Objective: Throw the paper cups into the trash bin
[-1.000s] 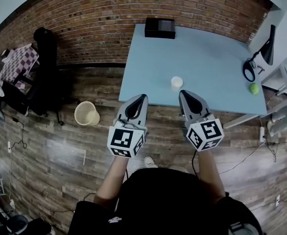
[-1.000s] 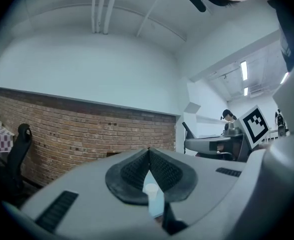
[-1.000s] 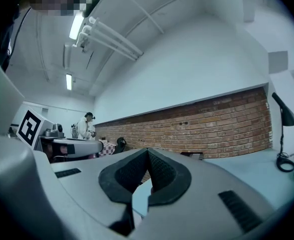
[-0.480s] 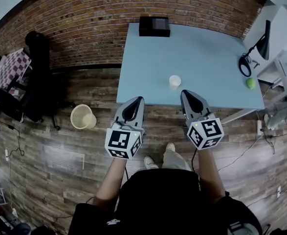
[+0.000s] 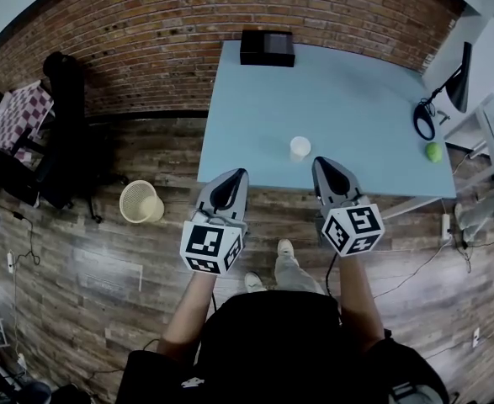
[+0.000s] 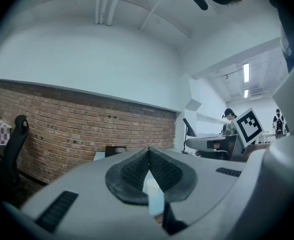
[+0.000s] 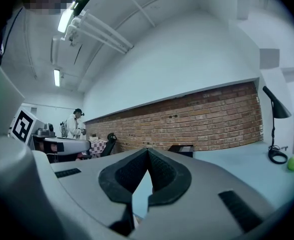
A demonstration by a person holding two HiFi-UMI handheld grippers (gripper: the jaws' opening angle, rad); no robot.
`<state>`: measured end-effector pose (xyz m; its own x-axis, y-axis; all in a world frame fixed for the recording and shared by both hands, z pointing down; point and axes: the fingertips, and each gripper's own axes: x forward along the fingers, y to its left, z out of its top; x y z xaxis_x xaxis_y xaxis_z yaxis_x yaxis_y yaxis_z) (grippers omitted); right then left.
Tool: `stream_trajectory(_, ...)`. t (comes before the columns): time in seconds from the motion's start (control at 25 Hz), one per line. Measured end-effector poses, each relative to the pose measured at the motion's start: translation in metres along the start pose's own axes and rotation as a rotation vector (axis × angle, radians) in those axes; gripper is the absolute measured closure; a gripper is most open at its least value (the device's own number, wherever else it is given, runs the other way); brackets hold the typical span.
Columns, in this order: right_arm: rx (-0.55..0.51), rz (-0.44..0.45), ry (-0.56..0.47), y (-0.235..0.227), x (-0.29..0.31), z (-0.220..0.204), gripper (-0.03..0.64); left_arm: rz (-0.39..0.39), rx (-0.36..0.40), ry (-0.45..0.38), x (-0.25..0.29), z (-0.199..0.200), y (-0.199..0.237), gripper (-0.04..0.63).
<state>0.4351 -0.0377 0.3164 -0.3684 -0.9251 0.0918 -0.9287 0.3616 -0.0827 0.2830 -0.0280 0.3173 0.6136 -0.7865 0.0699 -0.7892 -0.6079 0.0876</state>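
Both my pairs of jaws are pressed together at the tips with nothing in them; my left gripper (image 5: pixel 236 175) and my right gripper (image 5: pixel 322 163) point level toward the near edge of the pale blue surface (image 5: pixel 347 99). The one paper cup (image 5: pixel 300 148) I can see stands upright on that surface, close to its near edge, open mouth up, so its long axis is vertical. It lies just ahead of my right jaws and a little to their inner side; my left jaws are farther off, and from them the cup lies ahead and to the right. I judge the right the nearer one for the pick, and it must open first. The wicker trash bin (image 5: pixel 139 202) sits on the wooden floor (image 5: pixel 78 268), off to my left, well apart from the cup.
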Motion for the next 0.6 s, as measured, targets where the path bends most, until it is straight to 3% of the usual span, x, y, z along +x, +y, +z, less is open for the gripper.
stream_trajectory(0.6,-0.041,0.121,0.183,-0.055,0.068,-0.038,0.612,0.084,-0.023,0.035,0.063,-0.008,0.013,0.586)
